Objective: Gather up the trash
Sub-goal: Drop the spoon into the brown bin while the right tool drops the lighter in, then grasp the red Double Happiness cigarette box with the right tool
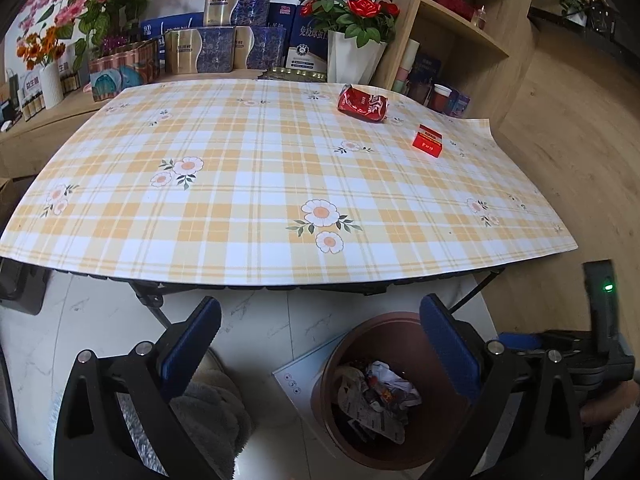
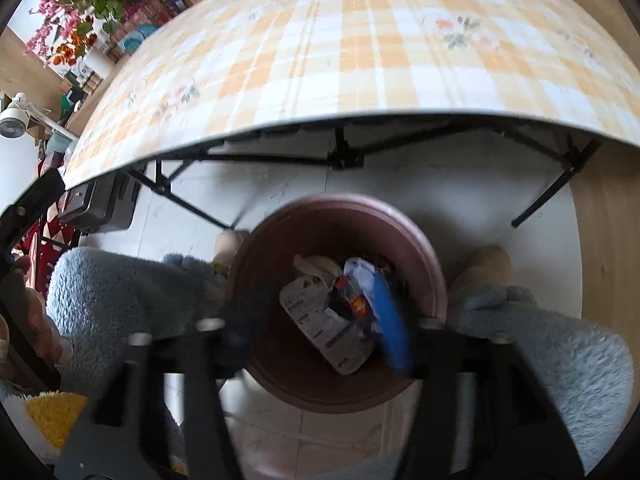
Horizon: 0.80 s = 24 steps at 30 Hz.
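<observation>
Currently the left gripper (image 1: 320, 340) stands with its two blue-padded fingers spread wide apart and nothing between them; it is held low, in front of the near edge of the table, with the floor below it. The right gripper (image 2: 320, 328) is blurred; its fingers also stand apart with nothing clamped, directly above the round brown plastic trash bin (image 2: 420, 248).

That bin stands on the pale marble-pattern floor (image 1: 260, 320), just in front of the table and between the person's grey fleece-clad legs (image 2: 120, 288). Crumpled paper and printed wrappers (image 2: 320, 320) lie in its bottom.

On the folding table covered with an orange-and-white checked flower-print cloth (image 1: 260, 168), two pieces of trash lie near the far right corner: a crushed red drink can (image 1: 362, 103) on its side, and a small red cardboard packet (image 1: 428, 141) nearer the right edge. The two are close but apart.

Behind the table stand blue and gold gift boxes (image 1: 218, 36) and a white vase of red artificial roses (image 1: 352, 20), beside a wooden shelf unit (image 1: 472, 24).
</observation>
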### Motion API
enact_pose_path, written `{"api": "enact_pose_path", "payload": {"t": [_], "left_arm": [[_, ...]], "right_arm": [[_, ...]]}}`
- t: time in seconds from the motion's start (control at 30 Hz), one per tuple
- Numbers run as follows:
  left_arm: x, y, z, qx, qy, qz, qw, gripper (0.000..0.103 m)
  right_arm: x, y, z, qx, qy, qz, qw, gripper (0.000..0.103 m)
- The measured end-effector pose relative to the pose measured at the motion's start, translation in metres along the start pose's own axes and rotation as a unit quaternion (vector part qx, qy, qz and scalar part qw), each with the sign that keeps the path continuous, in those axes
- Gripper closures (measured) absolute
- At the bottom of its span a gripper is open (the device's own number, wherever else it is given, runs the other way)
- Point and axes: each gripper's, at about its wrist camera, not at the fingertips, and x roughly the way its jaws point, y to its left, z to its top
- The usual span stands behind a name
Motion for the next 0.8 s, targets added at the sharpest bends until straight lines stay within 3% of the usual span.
{"api": "enact_pose_path", "payload": {"t": [0.1,0.2,0.57,0.8], "left_arm": [[0.005,-0.001,0.003,0.008,0.003,0.012,0.9999,0.006],[0.009,-0.002,0.008,0.015,0.006,0.014,0.9998,0.006],[0.011,-0.002,0.029,0.028,-0.014,0.029,0.9991,0.006],[0.018,0.004,0.042,0.037,-0.030,0.043,0.9979,0.006]], "right_arm": [[-0.012,-0.003,0.005,0.002,-0.027,-0.005,1.000,0.014],[-0.025,-0.008,0.013,0.006,-0.054,-0.013,0.998,0.008],[-0.048,-0.026,0.043,-0.002,-0.099,-0.033,0.995,0.006],[-0.053,-0.036,0.063,-0.004,-0.106,-0.055,0.993,0.006]]}}
